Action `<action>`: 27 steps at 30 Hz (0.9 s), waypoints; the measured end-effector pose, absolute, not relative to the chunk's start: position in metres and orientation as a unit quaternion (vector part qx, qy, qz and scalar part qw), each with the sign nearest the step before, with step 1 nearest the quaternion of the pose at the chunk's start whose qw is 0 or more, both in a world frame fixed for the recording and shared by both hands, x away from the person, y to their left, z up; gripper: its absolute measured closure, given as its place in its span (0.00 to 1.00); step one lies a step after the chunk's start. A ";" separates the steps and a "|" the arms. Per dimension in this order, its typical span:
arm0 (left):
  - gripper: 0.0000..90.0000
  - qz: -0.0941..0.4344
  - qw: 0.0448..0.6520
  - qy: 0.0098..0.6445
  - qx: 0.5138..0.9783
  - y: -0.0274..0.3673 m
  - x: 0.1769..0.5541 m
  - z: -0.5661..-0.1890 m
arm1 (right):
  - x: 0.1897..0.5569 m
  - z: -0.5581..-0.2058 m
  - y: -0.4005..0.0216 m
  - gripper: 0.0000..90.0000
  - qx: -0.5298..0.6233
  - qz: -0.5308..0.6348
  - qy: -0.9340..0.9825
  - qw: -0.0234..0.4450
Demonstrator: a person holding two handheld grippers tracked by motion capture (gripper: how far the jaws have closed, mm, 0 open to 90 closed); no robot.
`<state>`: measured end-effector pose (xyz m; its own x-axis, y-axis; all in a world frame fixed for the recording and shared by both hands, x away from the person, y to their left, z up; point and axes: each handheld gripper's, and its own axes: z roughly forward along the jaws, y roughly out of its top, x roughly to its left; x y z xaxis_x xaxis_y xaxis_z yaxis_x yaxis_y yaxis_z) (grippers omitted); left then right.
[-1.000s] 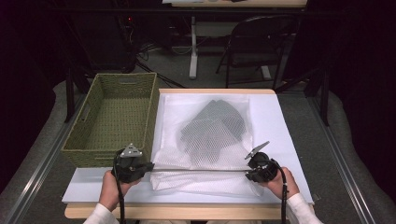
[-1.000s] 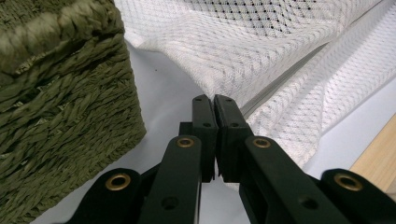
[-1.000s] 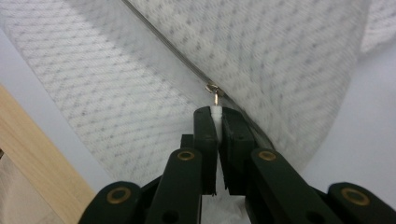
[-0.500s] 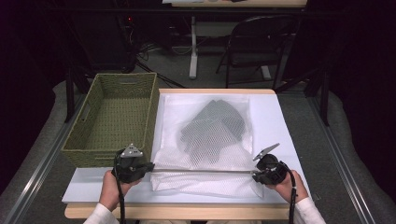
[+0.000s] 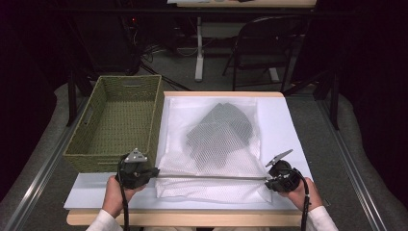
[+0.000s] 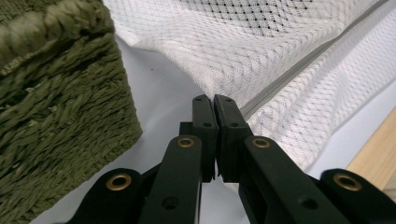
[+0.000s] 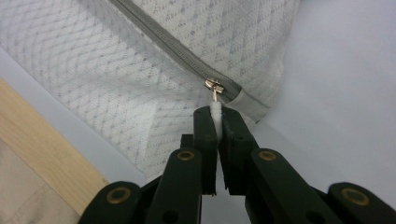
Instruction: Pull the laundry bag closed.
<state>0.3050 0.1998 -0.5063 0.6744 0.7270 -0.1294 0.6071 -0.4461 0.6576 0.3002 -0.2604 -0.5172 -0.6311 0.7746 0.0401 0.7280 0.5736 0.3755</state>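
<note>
While I am pinching the zipper pull (image 7: 214,108) in my right gripper (image 7: 217,114) and the mesh bag (image 5: 211,144) corner in my left gripper (image 6: 215,100) near the table's front edge, the small tab is risking slipping free under tension.

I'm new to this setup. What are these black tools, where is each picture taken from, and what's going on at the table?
A person holds a two-jaw gripper in each hand. One picture looks down from above; each of the other two comes from a camera riding on a gripper. On the table lie a white mesh bag with a grey garment inside and a green basket. The left gripper is shut on the bag's edge at one end of the zipper. The right gripper is shut on the white zipper pull at the other end.
</note>
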 end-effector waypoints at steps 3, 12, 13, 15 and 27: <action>0.98 0.087 0.345 0.391 0.849 0.199 0.305 -0.506 | 0.301 -0.519 -0.261 0.96 0.428 0.164 0.885 0.082; 0.98 0.080 0.342 0.397 0.848 0.204 0.307 -0.509 | 0.305 -0.522 -0.274 1.00 0.452 0.166 0.873 0.076; 0.98 0.079 0.340 0.396 0.849 0.203 0.307 -0.510 | 0.305 -0.522 -0.275 1.00 0.450 0.162 0.875 0.081; 0.97 0.082 0.330 0.390 0.856 0.200 0.306 -0.510 | 0.304 -0.522 -0.273 1.00 0.447 0.152 0.877 0.092; 0.58 0.065 0.334 0.392 0.854 0.205 0.303 -0.508 | 0.302 -0.511 -0.280 0.79 0.460 0.194 0.857 0.129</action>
